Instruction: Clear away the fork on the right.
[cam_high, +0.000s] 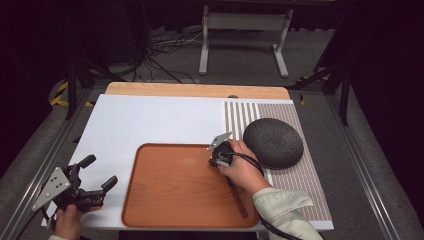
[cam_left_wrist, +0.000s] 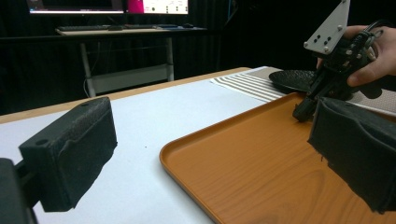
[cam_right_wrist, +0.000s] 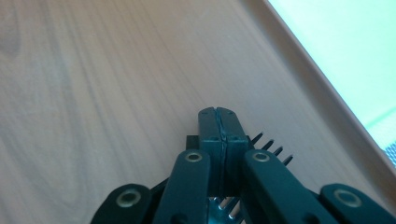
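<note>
A wooden tray (cam_high: 150, 150) lies on the white board at the near middle. My right gripper (cam_high: 215, 161) points down at the tray's far right part, its tip at the tray floor (cam_left_wrist: 301, 112), jaws pressed together (cam_right_wrist: 219, 114). Dark fork-like tines (cam_right_wrist: 273, 149) stick out from under the right jaw; I cannot tell whether they are gripped. A thin brown stick (cam_high: 239, 200) runs from under the right hand toward the tray's near edge. My left gripper (cam_high: 99, 171) is held off the tray's left side, open and empty (cam_left_wrist: 212, 154).
A dark textured round dome (cam_high: 272, 142) sits on a striped placemat (cam_high: 300, 180) right of the tray, close behind the right hand. The white board (cam_high: 150, 120) extends beyond the tray to the left and back. A desk frame stands behind the table.
</note>
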